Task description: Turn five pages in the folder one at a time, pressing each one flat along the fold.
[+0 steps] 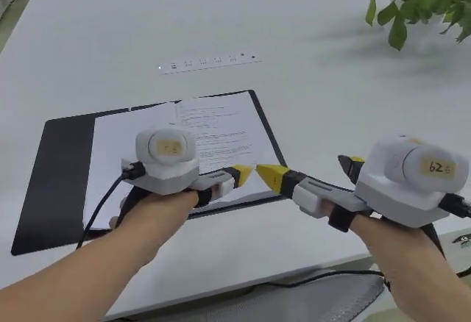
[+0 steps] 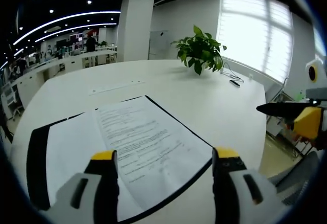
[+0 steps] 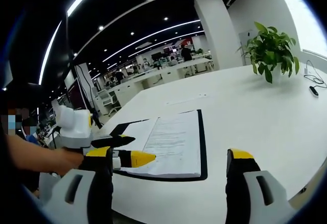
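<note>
Hovering | left gripper over folder | right gripper beside | fingers apart

A yellow sticker on the white housing of the right gripper bears handwritten digits that read "62", followed by a small mark too faint to make out. A second sticker, also yellow, sits on the housing of the left gripper; its writing is blurred and cannot be read. The right-hand page of the open folder on the desk carries lines of printed text, too small to read in all three views. A narrow strip set in the desk beyond the folder shows a row of small marks, also illegible.
</note>
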Demonstrator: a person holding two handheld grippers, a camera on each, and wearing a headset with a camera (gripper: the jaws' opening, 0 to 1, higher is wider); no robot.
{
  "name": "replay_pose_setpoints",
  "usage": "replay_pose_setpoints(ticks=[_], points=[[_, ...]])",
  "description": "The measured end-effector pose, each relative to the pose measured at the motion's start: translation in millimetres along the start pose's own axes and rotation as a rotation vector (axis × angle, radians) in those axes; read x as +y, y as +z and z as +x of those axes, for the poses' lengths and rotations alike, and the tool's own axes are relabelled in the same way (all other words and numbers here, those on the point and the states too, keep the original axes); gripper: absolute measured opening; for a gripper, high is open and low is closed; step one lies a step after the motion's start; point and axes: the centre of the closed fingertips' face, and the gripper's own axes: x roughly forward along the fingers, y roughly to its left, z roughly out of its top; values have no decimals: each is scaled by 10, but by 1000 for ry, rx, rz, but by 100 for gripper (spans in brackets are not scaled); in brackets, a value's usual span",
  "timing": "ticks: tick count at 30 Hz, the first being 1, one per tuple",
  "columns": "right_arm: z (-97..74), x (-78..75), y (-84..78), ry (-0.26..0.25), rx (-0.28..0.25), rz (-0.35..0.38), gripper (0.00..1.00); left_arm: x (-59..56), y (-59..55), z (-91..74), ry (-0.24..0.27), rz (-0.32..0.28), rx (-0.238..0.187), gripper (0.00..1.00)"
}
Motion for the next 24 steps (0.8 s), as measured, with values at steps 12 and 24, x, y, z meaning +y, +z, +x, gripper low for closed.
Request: replay_pose_setpoints(ticks=[12, 24], points=[[14, -14, -61, -5, 3, 24, 91, -259, -269, 468, -18, 14, 48, 68], [14, -28, -120, -7, 19, 37, 90, -158, -468, 630, 82, 88, 38, 55]])
